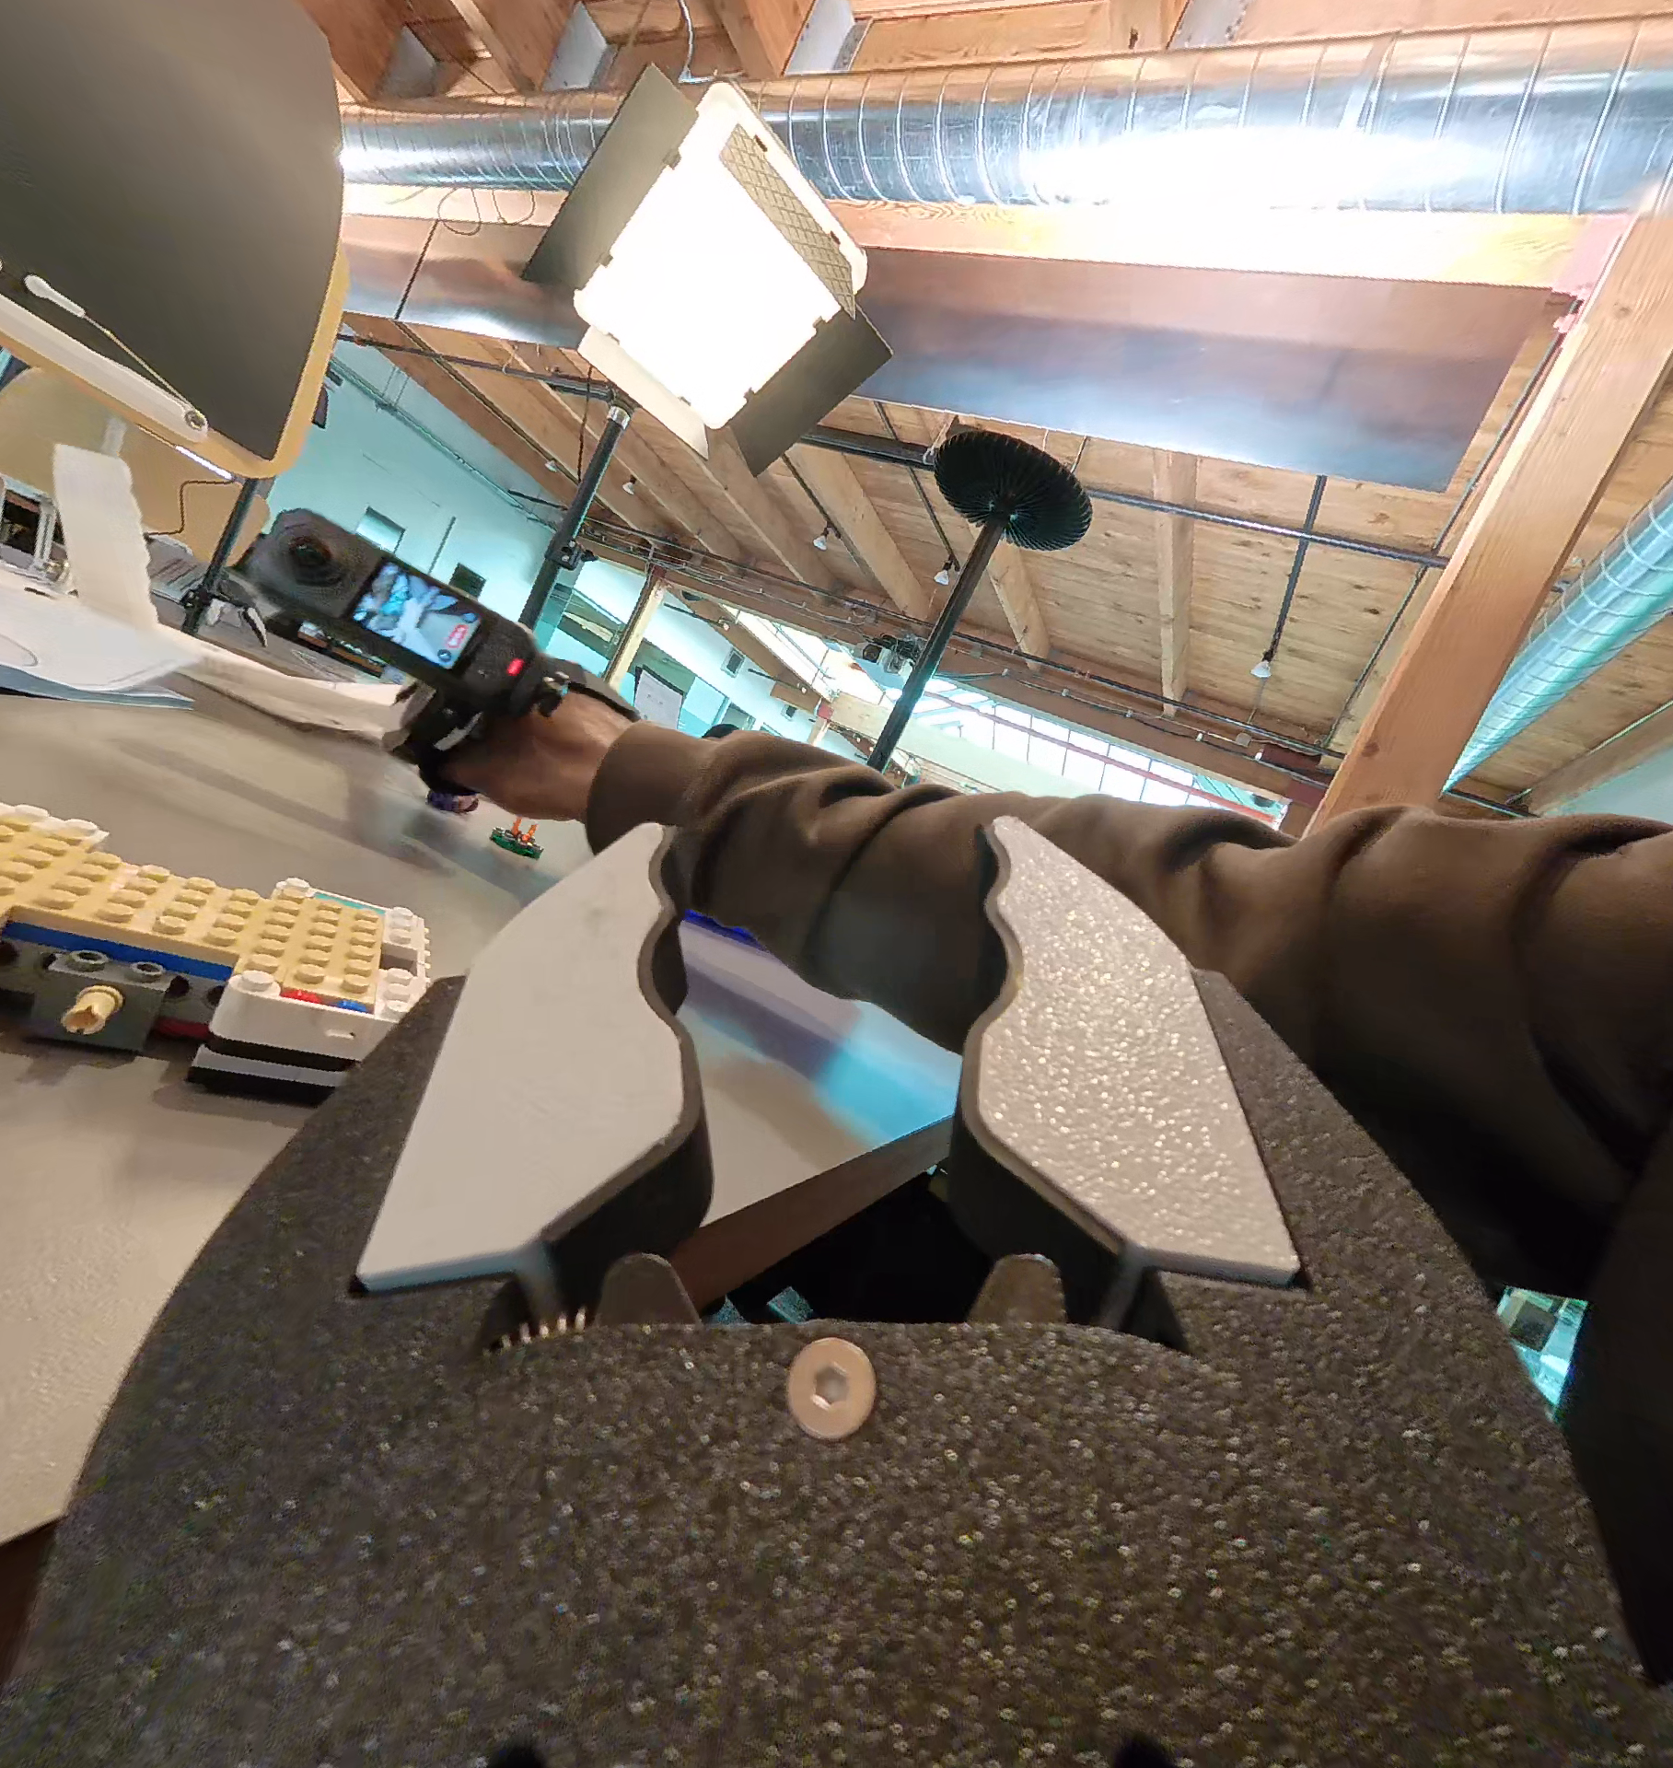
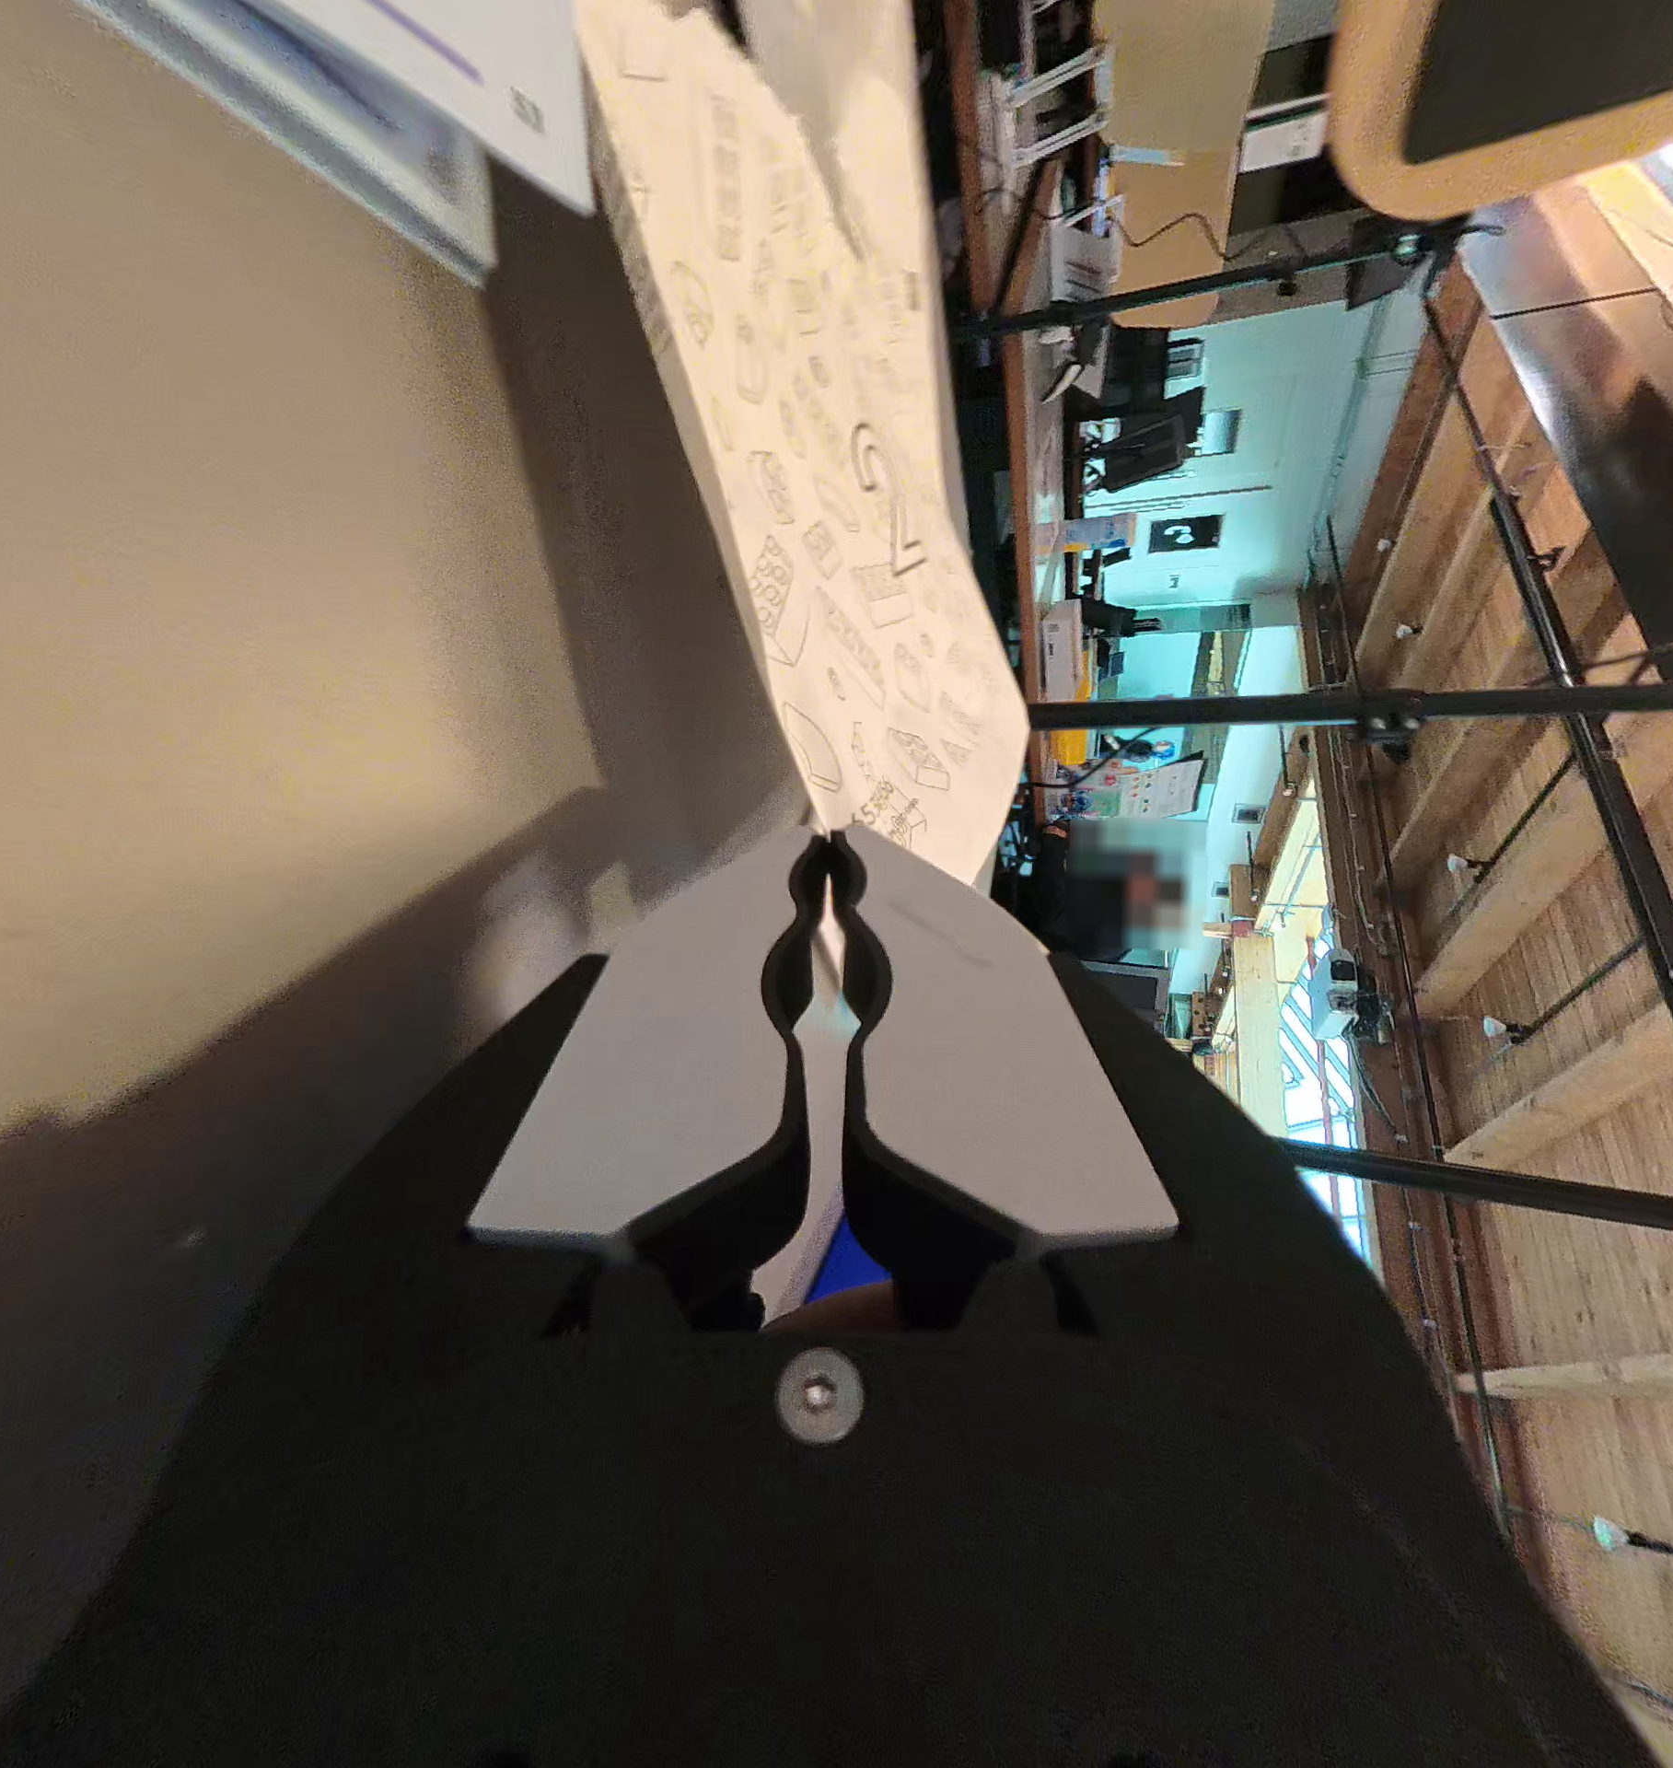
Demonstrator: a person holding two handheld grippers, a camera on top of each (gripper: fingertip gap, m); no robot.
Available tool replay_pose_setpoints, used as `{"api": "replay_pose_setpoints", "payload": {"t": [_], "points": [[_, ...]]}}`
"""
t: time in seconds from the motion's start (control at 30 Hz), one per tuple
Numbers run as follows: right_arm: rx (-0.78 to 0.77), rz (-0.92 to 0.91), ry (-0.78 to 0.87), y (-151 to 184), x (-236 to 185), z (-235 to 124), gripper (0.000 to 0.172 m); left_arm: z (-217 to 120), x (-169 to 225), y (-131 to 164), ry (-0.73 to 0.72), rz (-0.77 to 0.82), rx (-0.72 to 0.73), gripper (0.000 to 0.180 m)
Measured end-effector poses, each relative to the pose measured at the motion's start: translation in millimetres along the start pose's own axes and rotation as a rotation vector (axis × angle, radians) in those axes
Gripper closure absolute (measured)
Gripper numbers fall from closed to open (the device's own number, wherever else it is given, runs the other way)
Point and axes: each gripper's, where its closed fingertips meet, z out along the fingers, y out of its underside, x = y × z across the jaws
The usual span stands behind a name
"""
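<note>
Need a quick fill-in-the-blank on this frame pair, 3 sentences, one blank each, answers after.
1. The right hand-held gripper is shut on a sheet of ____ printed with brick drawings.
2. The jaws of the left hand-held gripper stand ____, with nothing between them.
3. The studded top of the brick model on the grey table is mostly ____ in colour.

Answers: paper; open; tan

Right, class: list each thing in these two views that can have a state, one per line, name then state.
Left gripper: open, nothing between its fingers.
Right gripper: shut on the paper bag.
Paper bag: white, printed, lifted off the table, pinched at one edge.
Brick model: part-built, resting on the table.
Studio light: on.
</note>
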Motion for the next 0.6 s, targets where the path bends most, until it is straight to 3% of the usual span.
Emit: {"api": "replay_pose_setpoints", "payload": {"t": [0.2, 0.37, 0.47, 0.6], "points": [[0.123, 0.17, 0.086, 16, 58, -40, 0.172, 2, 4, 2, 0.008, 0.002, -0.003, 0.124], [0.295, 0.292, 0.136, 26, 91, -117, 0.172, 5, 13, -1, 0.018, 0.016, 0.008, 0.124], [0.404, 0.333, 0.106, 34, 78, -179, 0.172, 5, 18, -14, 0.009, 0.028, 0.033, 0.123], [0.539, 0.362, 0.057, 50, 29, -266, 0.172, 10, 18, -34, -0.05, 0.055, 0.05, 0.122]]}}
